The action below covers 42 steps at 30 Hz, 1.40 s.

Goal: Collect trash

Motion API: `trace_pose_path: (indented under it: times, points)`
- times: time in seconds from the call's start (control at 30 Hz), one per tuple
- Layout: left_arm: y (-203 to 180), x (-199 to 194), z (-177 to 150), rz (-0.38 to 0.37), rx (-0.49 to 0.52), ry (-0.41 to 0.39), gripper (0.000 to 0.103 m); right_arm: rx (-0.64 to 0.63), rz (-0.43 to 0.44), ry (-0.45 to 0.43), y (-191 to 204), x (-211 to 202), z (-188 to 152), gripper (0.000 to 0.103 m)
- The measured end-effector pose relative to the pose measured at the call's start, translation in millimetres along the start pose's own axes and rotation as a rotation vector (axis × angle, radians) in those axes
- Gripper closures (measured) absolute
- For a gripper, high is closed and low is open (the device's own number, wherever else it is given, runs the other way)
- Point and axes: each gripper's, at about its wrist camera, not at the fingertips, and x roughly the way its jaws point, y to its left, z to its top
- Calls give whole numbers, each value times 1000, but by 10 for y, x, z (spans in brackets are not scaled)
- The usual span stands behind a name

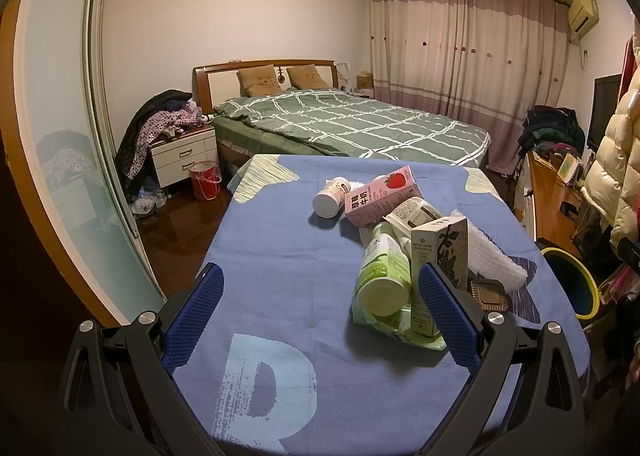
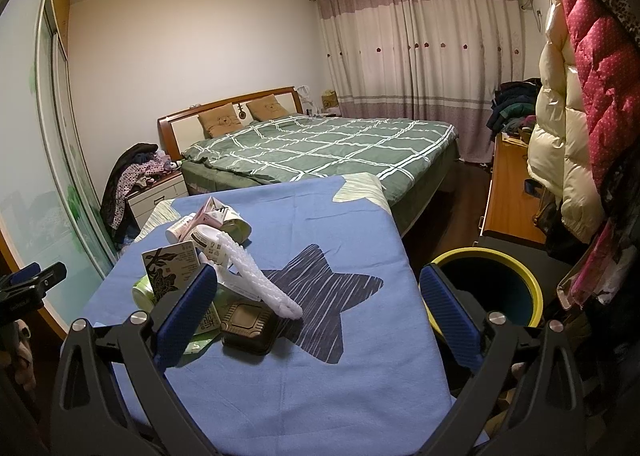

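Observation:
A pile of trash lies on the blue-clothed table (image 1: 280, 256): a green bottle (image 1: 384, 276), a pink strawberry milk carton (image 1: 384, 196), a white bottle (image 1: 330, 198), a flower-printed box (image 1: 440, 256), white bubble wrap (image 1: 496, 260) and a dark plastic tray (image 1: 490, 292). My left gripper (image 1: 320, 296) is open over the cloth, its right finger close to the box and green bottle. My right gripper (image 2: 318, 280) is open above the star print, its left finger beside the tray (image 2: 248, 326) and bubble wrap (image 2: 260, 276). The box (image 2: 172, 268) and carton (image 2: 218, 216) lie beyond.
A yellow-rimmed bin (image 2: 488, 288) stands on the floor at the table's right edge. Behind the table is a bed (image 2: 320, 144) with a green checked cover. A nightstand (image 1: 184, 152) heaped with clothes and a red bucket (image 1: 205, 179) stand left. Coats (image 2: 580, 96) hang right.

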Motion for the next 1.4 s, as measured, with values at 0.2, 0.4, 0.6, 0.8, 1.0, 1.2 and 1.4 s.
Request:
trace_pose_path:
  times: [0.2,0.4,0.6,0.8,1.0,1.2,1.4]
  points:
    - [-10,3,-11,-1,2,1,7,0,-1,2,12,12,-16,6]
    - [-19,7,-21,-1,4,1,7,-3,7,11,55,36,-56,6]
    - [4,44,-25,7,-1,5,7,-20,19,33,173,164,-124,6]
    - [50,101,-30,10,-7,16,7,-51,59,75,353,344,-154,6]
    - [101,199,-53,7,-15,38,7,-88,76,115,517,688,-184,6]
    - [129,318,-67,2,-23,64,7,-105,90,208,563,1231,-235,28]
    - [88,404,-61,-7,-13,81,7,-123,98,243,609,1540,-236,34]
